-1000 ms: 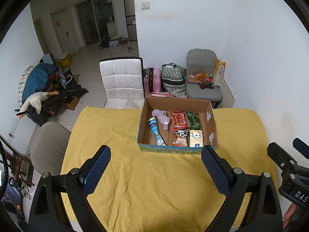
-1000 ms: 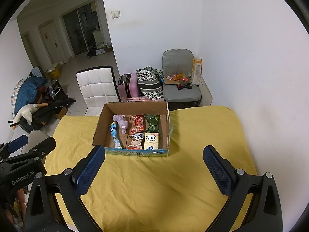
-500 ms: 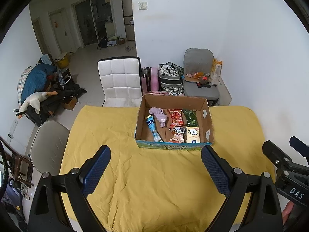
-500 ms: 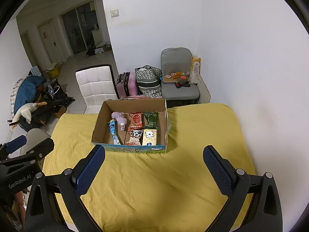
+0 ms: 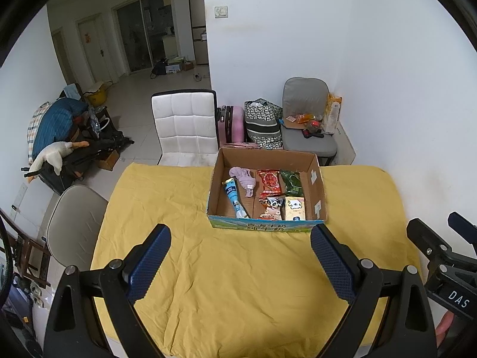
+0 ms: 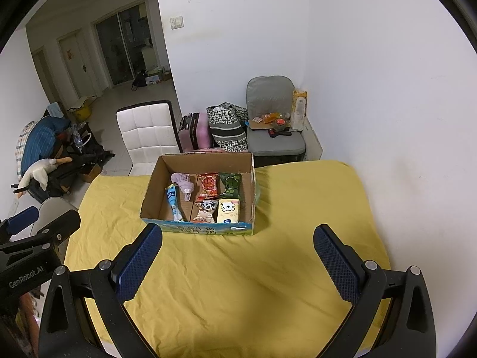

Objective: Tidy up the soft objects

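Both grippers have been pulled back and up from the box (image 5: 266, 191) since approx. 1 sec ago, so the box looks smaller and farther off. Left gripper (image 5: 240, 264) is spread wide, nothing held. Right gripper (image 6: 238, 261) is spread wide too, nothing held. Every soft thing is seen inside the box: purple cloth (image 5: 245, 179) at the far left, blue tube (image 5: 234, 198) beside it, red pack (image 5: 269, 182) and green pack (image 5: 292, 182) at the far side, panda pack (image 5: 270, 207) and pale yellow pack (image 5: 294, 208) at the near side. Nothing is left on the yellow cloth (image 5: 238, 283) outside the box. The job is prob. done, and no more picks seem needed.
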